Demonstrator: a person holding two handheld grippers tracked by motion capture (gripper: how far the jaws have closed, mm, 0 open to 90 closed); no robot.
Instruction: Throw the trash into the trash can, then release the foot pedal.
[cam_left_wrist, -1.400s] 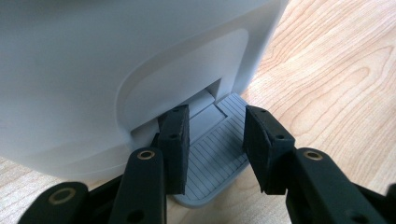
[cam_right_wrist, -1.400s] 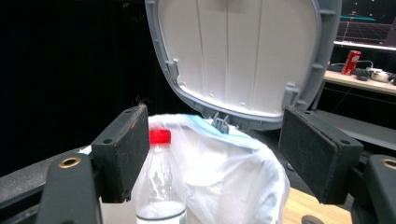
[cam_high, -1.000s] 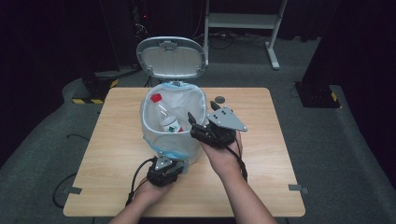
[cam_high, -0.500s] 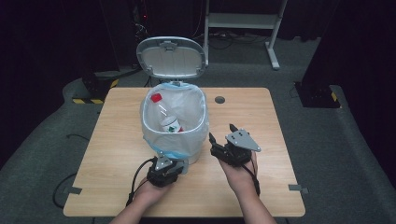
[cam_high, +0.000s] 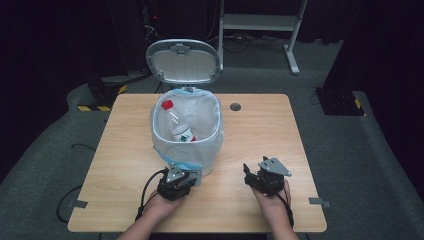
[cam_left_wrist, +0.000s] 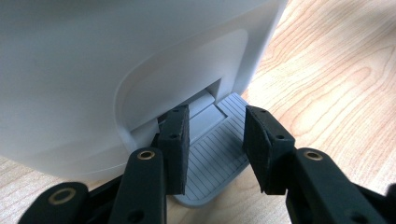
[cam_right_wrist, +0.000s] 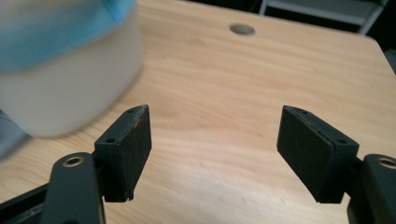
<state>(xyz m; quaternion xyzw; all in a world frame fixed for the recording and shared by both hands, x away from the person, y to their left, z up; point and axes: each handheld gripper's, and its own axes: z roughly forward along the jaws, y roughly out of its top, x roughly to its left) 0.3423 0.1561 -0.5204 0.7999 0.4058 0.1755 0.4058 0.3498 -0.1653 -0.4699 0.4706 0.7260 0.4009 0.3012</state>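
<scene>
A white pedal bin (cam_high: 187, 150) lined with a pale bag stands mid-table, its grey lid (cam_high: 184, 61) tipped up at the back. Inside lies a clear bottle (cam_high: 181, 131) with a red cap. My left gripper (cam_high: 187, 176) is low at the bin's front foot. In the left gripper view its jaws (cam_left_wrist: 215, 135) stand apart over the ribbed grey pedal (cam_left_wrist: 217, 161), against the bin's wall (cam_left_wrist: 116, 60). My right gripper (cam_high: 250, 174) sits low over the table to the right of the bin, open and empty (cam_right_wrist: 215, 135), with the blurred bin (cam_right_wrist: 60, 84) at its left.
The wooden table (cam_high: 260, 130) has a round cable hole (cam_high: 235, 106) behind and right of the bin, also seen as the cable hole (cam_right_wrist: 242, 29) in the right gripper view. Dark floor, a metal stand (cam_high: 260, 22) and cables lie beyond the far edge.
My right gripper has come down and back from beside the bin's rim to just over the table at the front right. The left gripper and the raised lid have not moved.
</scene>
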